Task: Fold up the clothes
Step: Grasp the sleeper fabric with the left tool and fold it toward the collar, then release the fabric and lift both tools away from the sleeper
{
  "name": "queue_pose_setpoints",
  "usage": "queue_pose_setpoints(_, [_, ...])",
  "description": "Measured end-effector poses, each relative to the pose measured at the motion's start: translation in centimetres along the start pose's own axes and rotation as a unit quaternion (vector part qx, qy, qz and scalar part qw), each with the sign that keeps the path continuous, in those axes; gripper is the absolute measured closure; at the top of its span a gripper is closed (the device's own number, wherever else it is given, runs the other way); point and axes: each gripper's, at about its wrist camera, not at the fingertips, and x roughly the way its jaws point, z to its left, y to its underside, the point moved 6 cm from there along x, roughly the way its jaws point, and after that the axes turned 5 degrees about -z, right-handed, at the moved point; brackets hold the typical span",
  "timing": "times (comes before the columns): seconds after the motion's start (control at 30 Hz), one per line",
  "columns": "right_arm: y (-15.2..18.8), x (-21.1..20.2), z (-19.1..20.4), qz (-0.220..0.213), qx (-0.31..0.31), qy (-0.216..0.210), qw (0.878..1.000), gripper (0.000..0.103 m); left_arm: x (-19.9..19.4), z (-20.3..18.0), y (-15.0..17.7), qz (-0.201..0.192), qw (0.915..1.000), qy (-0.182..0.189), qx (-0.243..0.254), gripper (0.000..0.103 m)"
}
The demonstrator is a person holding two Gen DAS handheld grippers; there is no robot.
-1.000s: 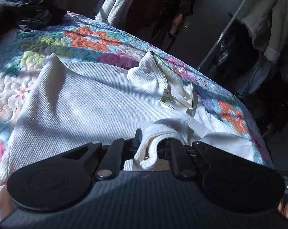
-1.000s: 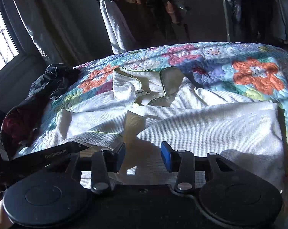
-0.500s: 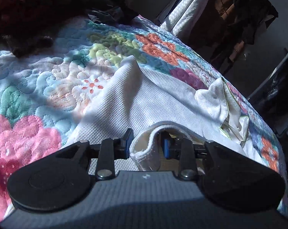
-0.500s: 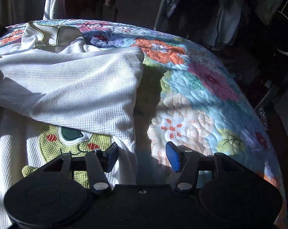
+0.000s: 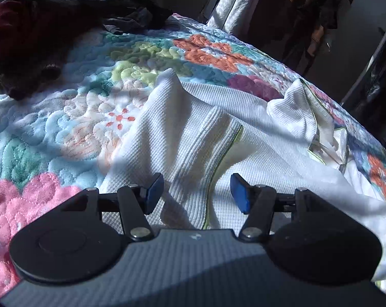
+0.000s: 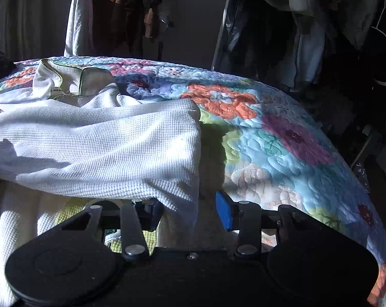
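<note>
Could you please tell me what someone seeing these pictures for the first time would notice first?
Probably the bright floral quilt covering the bed, with a white waffle-knit top spread across it in hard sunlight, its green-trimmed collar at the far side. Next, the blue-padded left hand-held gripper open just above the fabric, and the right hand-held gripper open around the top's right edge. Dark clothes are heaped at the far left.

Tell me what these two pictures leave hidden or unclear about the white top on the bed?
- White top: its near hem, left wrist view, hidden behind the left tool.
- Green print, right wrist view: mostly covered by the folded-over layer and the right tool.
- Neck label, right wrist view: text too small.
- Dark clothes pile, left wrist view: lost in shadow.
</note>
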Motion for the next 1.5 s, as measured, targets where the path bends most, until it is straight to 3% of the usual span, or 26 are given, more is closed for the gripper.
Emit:
queue_pose_setpoints(0.07, [-0.3, -0.1, -1.7, -0.004, 0.033, 0.029, 0.999, 0.055, -0.2, 0.8, -0.3, -0.007, 0.9997, -0.023, -0.009, 0.046])
queue_pose_setpoints(0.13, [0.4, 0.5, -3.2, 0.02, 0.043, 0.04, 0.998, 0.054, 0.2, 1.0, -0.2, 0.008, 0.9997, -0.021, -0.002, 0.046])
queue_pose_setpoints(0.23, [1.7, 0.8, -3.5, 0.053, 0.068, -0.013, 0.996, 0.054, 0.4, 0.4, 0.0, 0.026, 0.9996, -0.002, 0.01, 0.046])
queue_pose_setpoints(0.3, [2.1, 0.1, -3.1, 0.049, 0.062, -0.024, 0.997, 0.049, 0.5, -0.4, 0.2, 0.04, 0.9988, 0.027, 0.012, 0.046])
queue_pose_setpoints(0.37, [2.3, -0.2, -2.6, 0.045, 0.043, -0.026, 0.998, 0.048, 0.7, -1.2, 0.7, 0.053, 0.997, 0.049, 0.026, 0.033])
queue_pose_setpoints(0.4, [2.4, -0.3, -2.3, 0.041, 0.037, -0.026, 0.998, 0.047, 0.7, -1.9, 1.1, 0.056, 0.9958, 0.054, 0.048, 0.033])
queue_pose_setpoints(0.43, [2.4, -0.2, -2.2, 0.04, 0.032, -0.027, 0.998, 0.047, 0.8, -2.5, 1.4, 0.058, 0.9941, 0.059, 0.07, 0.042])
queue_pose_setpoints(0.47, [2.5, 0.0, -2.0, 0.043, 0.029, -0.03, 0.998, 0.047, 0.7, -3.0, 1.6, 0.052, 0.9928, 0.058, 0.092, 0.086])
queue_pose_setpoints(0.5, [2.6, 0.2, -1.9, 0.045, 0.027, -0.031, 0.998, 0.047, 0.4, -3.6, 1.6, 0.033, 0.9918, 0.052, 0.112, 0.096])
queue_pose_setpoints(0.6, [2.8, 0.6, -1.9, 0.044, 0.027, -0.024, 0.998, 0.045, -1.2, -4.9, 1.0, -0.027, 0.9869, 0.03, 0.156, 0.095])
queue_pose_setpoints(0.7, [3.3, 0.7, -2.8, 0.051, 0.043, -0.002, 0.998, 0.044, -1.8, -4.3, 0.4, -0.037, 0.9849, -0.005, 0.169, 0.094])
queue_pose_setpoints(0.87, [3.0, -1.7, -3.5, 0.053, 0.059, -0.007, 0.997, 0.041, -1.4, -2.9, 1.6, 0.042, 0.985, -0.016, 0.166, 0.07])
queue_pose_setpoints(0.97, [1.9, -5.2, -3.5, 0.029, 0.064, -0.045, 0.997, 0.039, -4.0, -3.5, 1.5, 0.034, 0.9832, 0.008, 0.179, 0.047])
queue_pose_setpoints(1.0, [1.3, -6.8, -3.6, 0.022, 0.067, -0.063, 0.996, 0.038, -5.2, -3.8, 1.5, 0.024, 0.9813, 0.017, 0.19, 0.045])
queue_pose_setpoints(1.07, [0.2, -9.6, -3.5, 0.023, 0.064, -0.085, 0.994, 0.035, -7.3, -4.1, 2.1, 0.007, 0.9738, 0.019, 0.227, 0.036])
queue_pose_setpoints(1.17, [-0.7, -13.7, -3.1, 0.053, 0.053, -0.116, 0.99, 0.032, -9.8, -4.3, 3.2, 0.004, 0.9579, -0.002, 0.287, 0.034])
queue_pose_setpoints(1.23, [-0.7, -17.0, -2.8, 0.052, 0.022, -0.179, 0.982, 0.029, -11.9, -4.5, 3.5, 0.009, 0.944, 0.003, 0.33, 0.034])
queue_pose_setpoints(1.3, [-0.5, -20.2, -2.6, 0.046, -0.012, -0.237, 0.97, 0.018, -14.5, -4.8, 3.4, 0.022, 0.9301, 0.031, 0.365, 0.034])
queue_pose_setpoints(1.4, [0.1, -23.5, -3.1, -0.001, -0.052, -0.271, 0.961, 0.017, -18.9, -4.8, 2.0, 0.031, 0.9139, 0.045, 0.402, 0.034])
queue_pose_setpoints(1.47, [0.6, -25.0, -3.0, -0.036, -0.087, -0.274, 0.957, 0.017, -21.4, -4.5, 0.9, 0.034, 0.9079, 0.043, 0.416, 0.033])
queue_pose_setpoints(1.5, [0.7, -25.6, -2.9, -0.05, -0.105, -0.271, 0.955, 0.017, -22.6, -4.2, 0.7, 0.054, 0.9009, 0.043, 0.429, 0.032])
